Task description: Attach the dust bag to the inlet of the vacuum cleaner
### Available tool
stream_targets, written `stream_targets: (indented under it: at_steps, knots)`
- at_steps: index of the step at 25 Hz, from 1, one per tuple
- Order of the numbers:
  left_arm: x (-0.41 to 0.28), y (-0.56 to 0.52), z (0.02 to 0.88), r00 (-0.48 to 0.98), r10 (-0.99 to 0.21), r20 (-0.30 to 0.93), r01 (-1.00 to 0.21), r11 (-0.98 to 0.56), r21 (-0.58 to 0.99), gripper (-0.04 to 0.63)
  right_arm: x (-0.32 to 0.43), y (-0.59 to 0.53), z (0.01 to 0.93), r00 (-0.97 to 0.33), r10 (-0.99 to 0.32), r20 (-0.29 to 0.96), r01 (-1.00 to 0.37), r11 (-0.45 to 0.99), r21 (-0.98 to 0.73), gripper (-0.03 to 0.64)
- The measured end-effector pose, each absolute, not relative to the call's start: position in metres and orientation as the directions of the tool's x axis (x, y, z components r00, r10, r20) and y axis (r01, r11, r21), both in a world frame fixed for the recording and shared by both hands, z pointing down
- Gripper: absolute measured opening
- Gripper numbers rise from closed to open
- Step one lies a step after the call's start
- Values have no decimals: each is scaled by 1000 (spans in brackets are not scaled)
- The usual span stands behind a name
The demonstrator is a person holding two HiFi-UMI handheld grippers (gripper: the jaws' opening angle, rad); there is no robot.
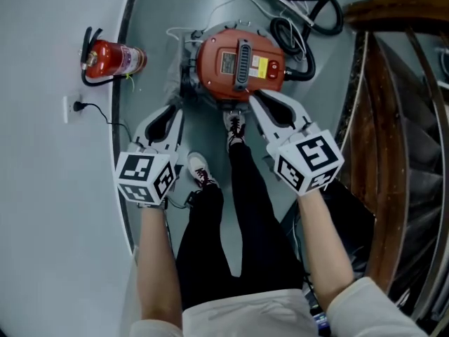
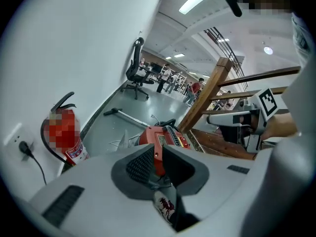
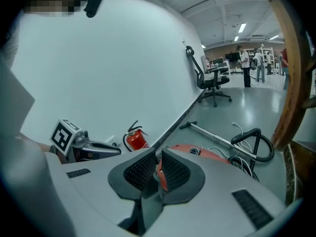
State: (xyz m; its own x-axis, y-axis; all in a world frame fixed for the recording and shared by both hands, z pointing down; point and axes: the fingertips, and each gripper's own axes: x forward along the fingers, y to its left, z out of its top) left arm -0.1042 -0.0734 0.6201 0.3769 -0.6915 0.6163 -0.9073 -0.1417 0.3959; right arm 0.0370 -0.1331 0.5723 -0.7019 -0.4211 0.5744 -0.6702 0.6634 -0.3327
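Observation:
The red vacuum cleaner (image 1: 238, 62) sits on the grey floor below both grippers, its black handle on top. It also shows in the left gripper view as the vacuum cleaner (image 2: 168, 135) and in the right gripper view as the vacuum cleaner (image 3: 200, 153). A pale crumpled bag (image 1: 179, 48) lies against its left side, the same bag (image 2: 121, 143) showing beside the red body. My left gripper (image 1: 175, 109) hangs above the machine's near left edge, and the left gripper (image 2: 159, 162) is open and empty. My right gripper (image 1: 258, 104) hovers over the near right edge. The right gripper (image 3: 158, 174) shows only a narrow slit, with nothing in it.
A red fire extinguisher (image 1: 112, 60) stands by the white wall, near a socket with a plug (image 1: 76, 106). A black hose (image 1: 309, 5) coils behind the vacuum and a metal wand (image 3: 212, 135) lies on the floor. A wooden stair rail (image 1: 393, 118) runs at the right. The person's shoes (image 1: 235, 128) are just short of the vacuum.

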Motion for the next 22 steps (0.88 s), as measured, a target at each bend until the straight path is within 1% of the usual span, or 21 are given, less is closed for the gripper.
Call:
stream_targets:
  at_steps: [1,3,5,11,16,22]
  knots:
    - [-103,-72,611,372,-698,613,-912,-153,379,50,37,-128,565,-703,-418,575,-664,675,-322,55]
    - [-100,-69,591,364,-708,605,-921,-174,349,18,39,-121,549,-704,-420,573,-656,694,-298,51]
    - [-97,-66,571,365,-715,596,-923,-196,331,2,43,-117,535,-701,-429,570,-655,702,-278,49]
    - [-87,-62,504,395,-732,555,-914,-254,315,2,48,-113,483,-706,-457,541,-649,723,-236,48]
    - [-81,-54,454,408,-719,563,-913,-338,230,2,58,-101,434,-733,-444,515,-620,748,-237,48]
    - [-81,-44,389,417,-727,546,-903,-400,157,2,67,-86,375,-731,-464,500,-599,787,-144,48]
